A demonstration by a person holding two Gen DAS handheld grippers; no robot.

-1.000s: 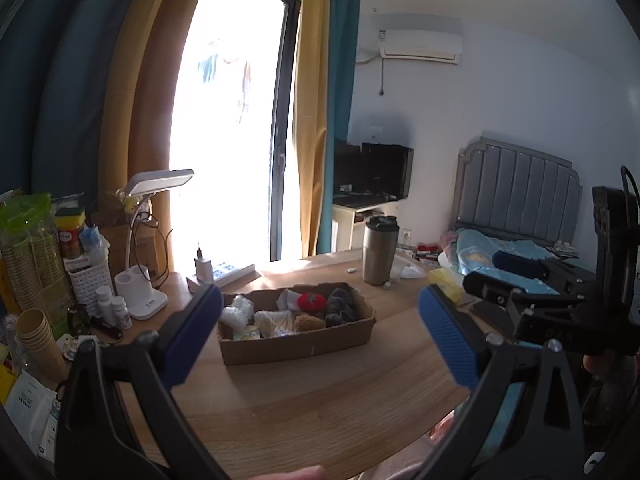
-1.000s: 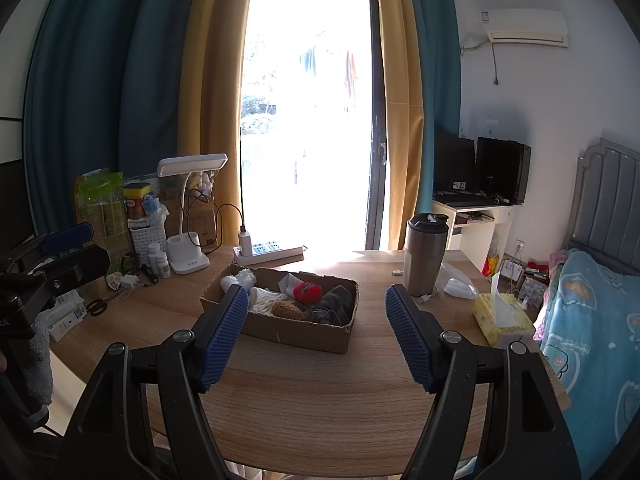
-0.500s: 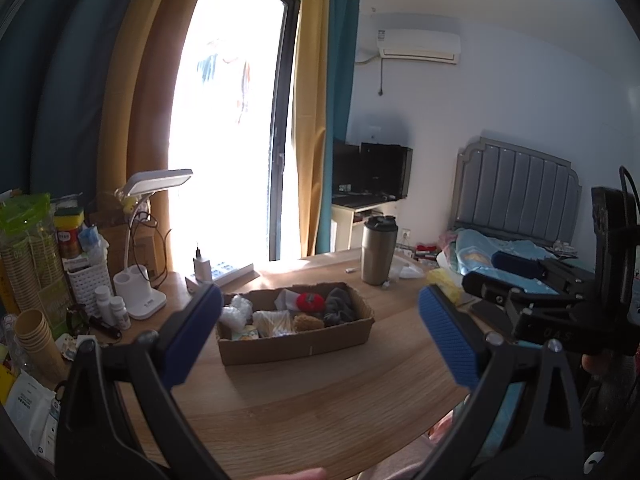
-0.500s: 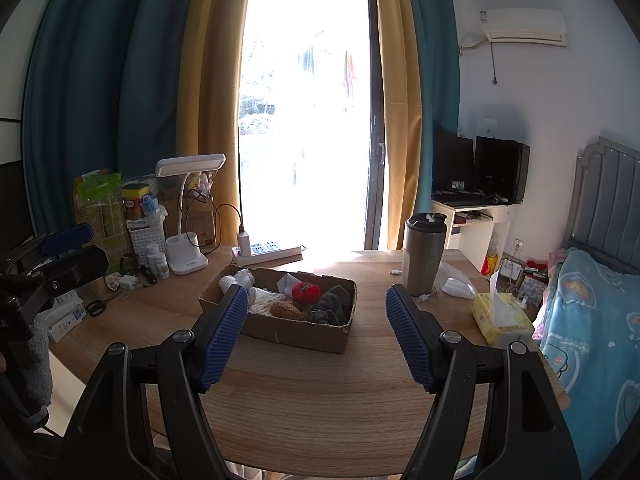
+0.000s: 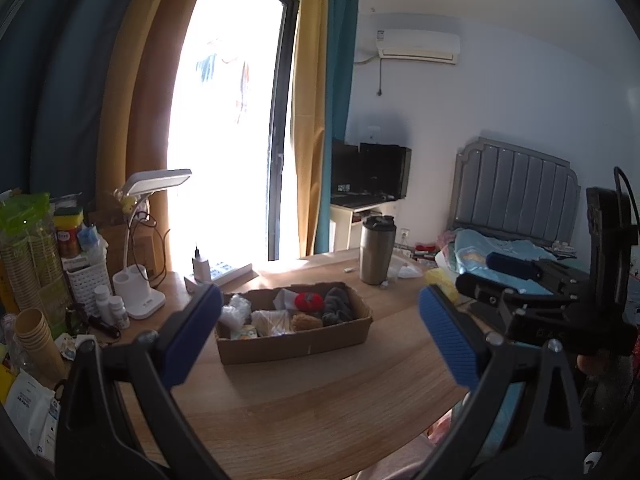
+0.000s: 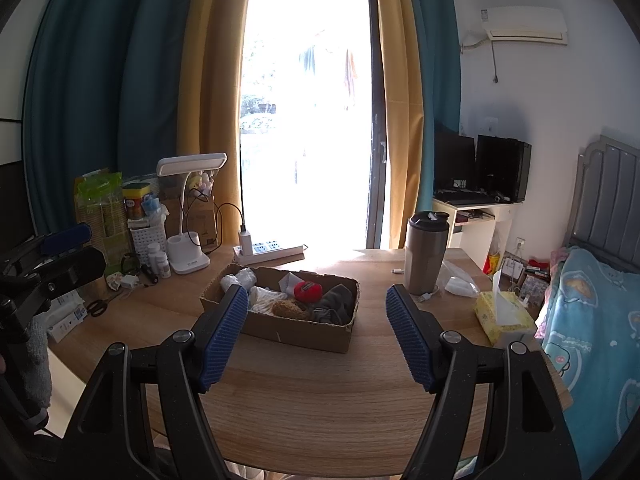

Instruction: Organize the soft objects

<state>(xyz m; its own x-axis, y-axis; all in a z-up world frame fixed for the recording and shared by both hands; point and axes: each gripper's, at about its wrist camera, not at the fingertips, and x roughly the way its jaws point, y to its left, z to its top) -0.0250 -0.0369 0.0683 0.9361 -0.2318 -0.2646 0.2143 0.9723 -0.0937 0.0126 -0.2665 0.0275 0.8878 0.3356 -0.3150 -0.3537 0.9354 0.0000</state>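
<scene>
A shallow cardboard box [image 5: 296, 344] [image 6: 304, 330] sits mid-table. It holds several soft things: a red ball [image 5: 309, 301] [image 6: 307, 290], a grey cloth [image 5: 338, 308] [image 6: 334, 306], a brown fuzzy piece [image 5: 306, 322] [image 6: 289, 309] and white items [image 5: 236, 312] [image 6: 244, 278]. My left gripper [image 5: 320, 336] is open and empty, held above the near table short of the box. My right gripper [image 6: 316, 332] is open and empty, also short of the box. The right gripper shows at the left view's right side [image 5: 520, 276].
A steel tumbler [image 6: 426, 254] [image 5: 376, 250] stands right of the box, a yellow tissue box [image 6: 504, 316] further right. A white desk lamp [image 6: 188, 220], power strip [image 6: 268, 250], bottles, paper cups [image 5: 36, 336] and clutter line the left. A bed [image 6: 592, 320] lies right.
</scene>
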